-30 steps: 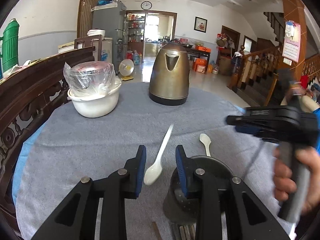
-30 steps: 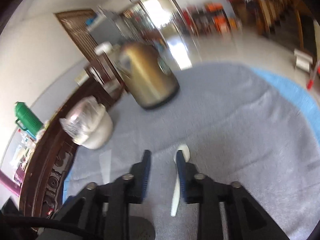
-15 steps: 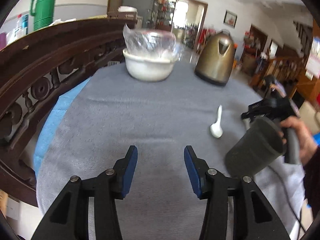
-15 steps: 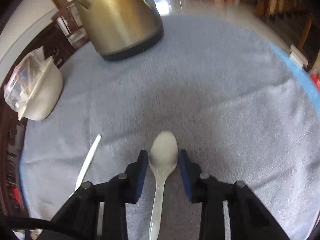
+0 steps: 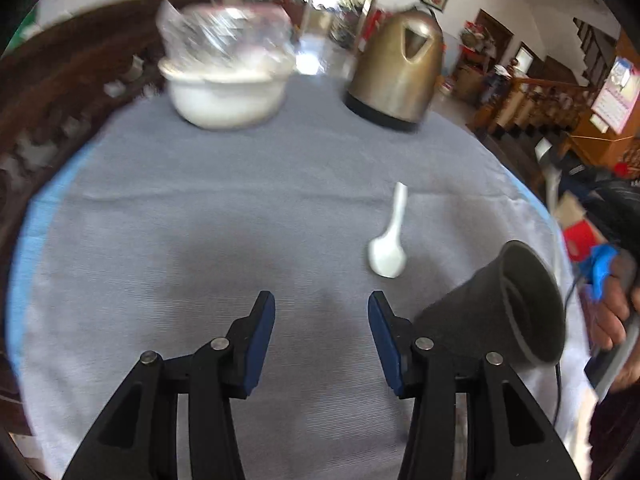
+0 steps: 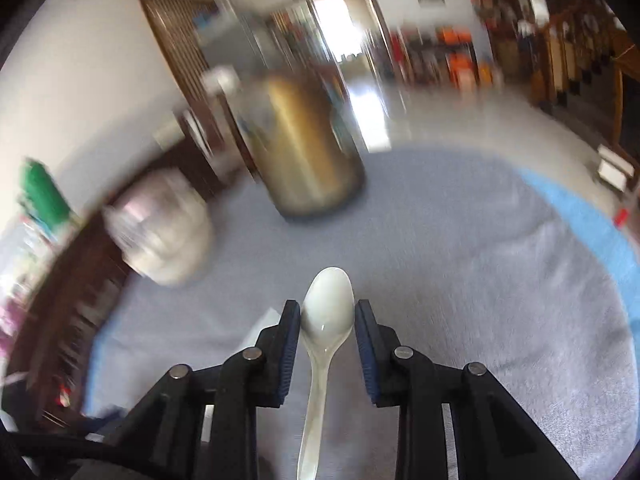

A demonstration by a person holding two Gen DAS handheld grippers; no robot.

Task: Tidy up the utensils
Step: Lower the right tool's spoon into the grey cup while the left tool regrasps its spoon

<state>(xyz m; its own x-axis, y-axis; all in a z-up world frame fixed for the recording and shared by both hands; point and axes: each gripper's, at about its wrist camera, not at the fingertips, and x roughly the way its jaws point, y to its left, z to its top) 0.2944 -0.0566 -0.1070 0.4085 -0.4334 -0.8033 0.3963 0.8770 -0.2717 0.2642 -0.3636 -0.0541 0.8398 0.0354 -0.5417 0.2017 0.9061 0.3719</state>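
Left wrist view: left gripper (image 5: 321, 332) low centre of frame, jaws apart, nothing between them, only grey tablecloth (image 5: 192, 232) beneath. A white ceramic spoon (image 5: 389, 246) lies on the cloth right of centre, bowl toward the camera. A dark grey cup (image 5: 516, 312) sits at lower right, tipped with its mouth toward the right edge; what supports it is not clear. A hand (image 5: 612, 320) shows at the far right edge. White bowl (image 5: 228, 96) covered in plastic at upper left, brass-coloured kettle (image 5: 396, 72) at upper centre.

Right wrist view, blurred: right gripper (image 6: 327, 320) low centre, jaws closing, a white plastic spoon (image 6: 326, 312) between them, bowl forward, handle running back toward the camera. The pads (image 6: 294, 328) look pressed on the bowl's edges and the spoon appears clear of the cloth.

Step in hand, by my reading: the plastic spoon is picked up and on its way to the cup.

Next move calls for steering the spoon over the cup's mouth before releasing. The ceramic spoon is not yet collected.
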